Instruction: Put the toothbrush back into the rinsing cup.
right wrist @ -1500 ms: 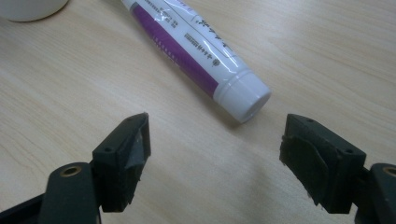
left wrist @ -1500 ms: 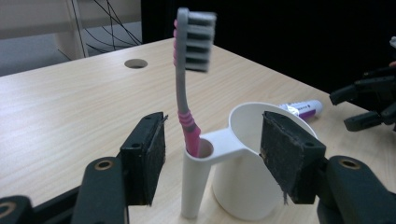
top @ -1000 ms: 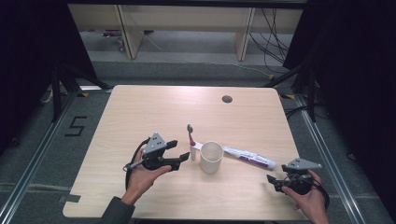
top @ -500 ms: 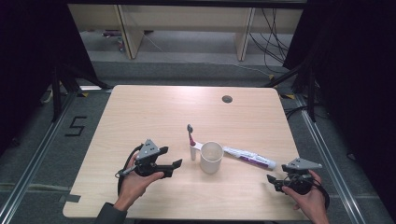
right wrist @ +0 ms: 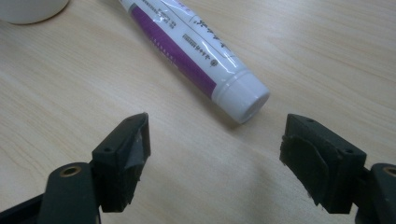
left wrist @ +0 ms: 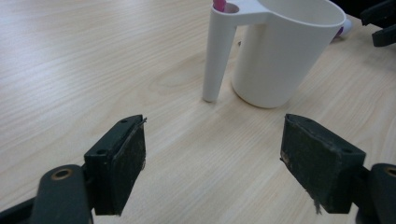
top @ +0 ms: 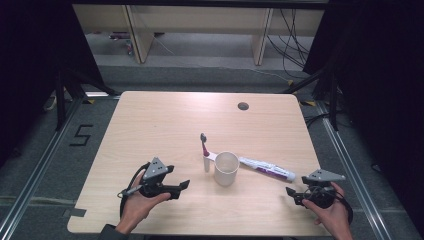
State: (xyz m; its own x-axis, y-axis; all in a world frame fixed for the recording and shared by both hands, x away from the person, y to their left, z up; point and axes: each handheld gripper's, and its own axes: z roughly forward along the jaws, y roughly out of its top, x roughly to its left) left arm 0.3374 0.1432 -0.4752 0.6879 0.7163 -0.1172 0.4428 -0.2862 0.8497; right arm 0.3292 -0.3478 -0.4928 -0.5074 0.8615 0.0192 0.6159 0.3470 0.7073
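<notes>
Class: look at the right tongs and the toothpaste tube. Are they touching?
Apart. In the right gripper view, bare table shows between the open right tongs and the cap end of the toothpaste tube.

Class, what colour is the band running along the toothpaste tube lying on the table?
Purple, on a white toothpaste tube with a white cap; the right gripper view shows it best.

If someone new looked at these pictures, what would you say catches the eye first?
Probably the white cup near the middle of the wooden table, with a pink toothbrush standing in its side holder. A purple-and-white toothpaste tube lies just right of it. The left gripper and right gripper flank them, open and empty.
</notes>
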